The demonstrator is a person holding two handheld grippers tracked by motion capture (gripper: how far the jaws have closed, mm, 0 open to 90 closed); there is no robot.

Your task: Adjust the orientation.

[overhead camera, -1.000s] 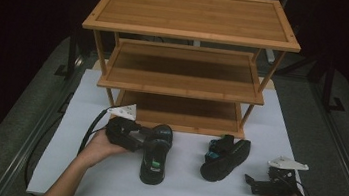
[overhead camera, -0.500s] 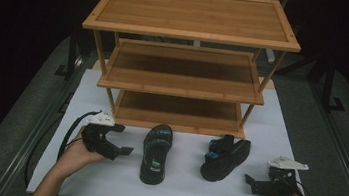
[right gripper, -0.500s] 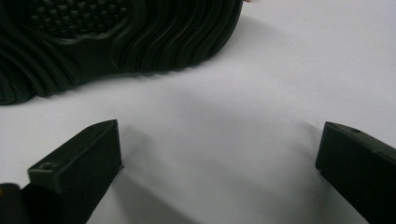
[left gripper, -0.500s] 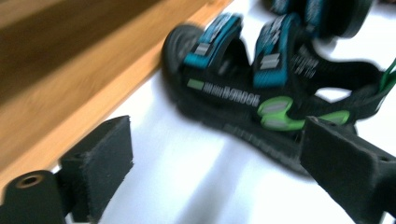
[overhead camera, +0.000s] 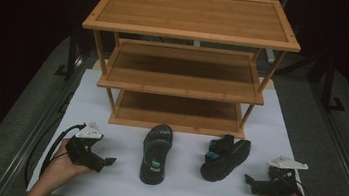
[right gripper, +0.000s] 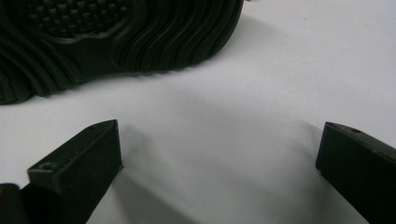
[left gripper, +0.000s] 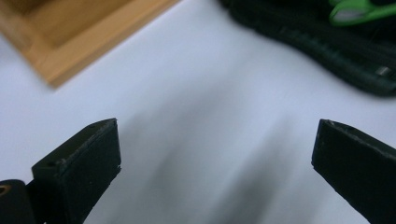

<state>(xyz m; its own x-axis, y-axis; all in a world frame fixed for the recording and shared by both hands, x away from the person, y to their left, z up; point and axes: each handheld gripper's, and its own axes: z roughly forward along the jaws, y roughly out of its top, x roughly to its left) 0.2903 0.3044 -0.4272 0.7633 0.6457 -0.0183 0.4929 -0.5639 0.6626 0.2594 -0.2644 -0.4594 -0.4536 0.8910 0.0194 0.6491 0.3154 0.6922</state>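
Both grippers, left gripper (overhead camera: 104,161) and right gripper (overhead camera: 251,182), are held wide-jawed and empty beside two black rubber sandals (overhead camera: 157,152) laid on the white bench (overhead camera: 181,189) before a three-tier bamboo shoe rack (overhead camera: 187,59), likely for shelving.

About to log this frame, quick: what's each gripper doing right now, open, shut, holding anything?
Left gripper: open, holding nothing, beside the upright sandal.
Right gripper: open, holding nothing, near the tipped sandal.

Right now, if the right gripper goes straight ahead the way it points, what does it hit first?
Most likely the tipped sandal: the right gripper is open and aims at its ribbed sole across bare white table, though the gap is hard to judge.
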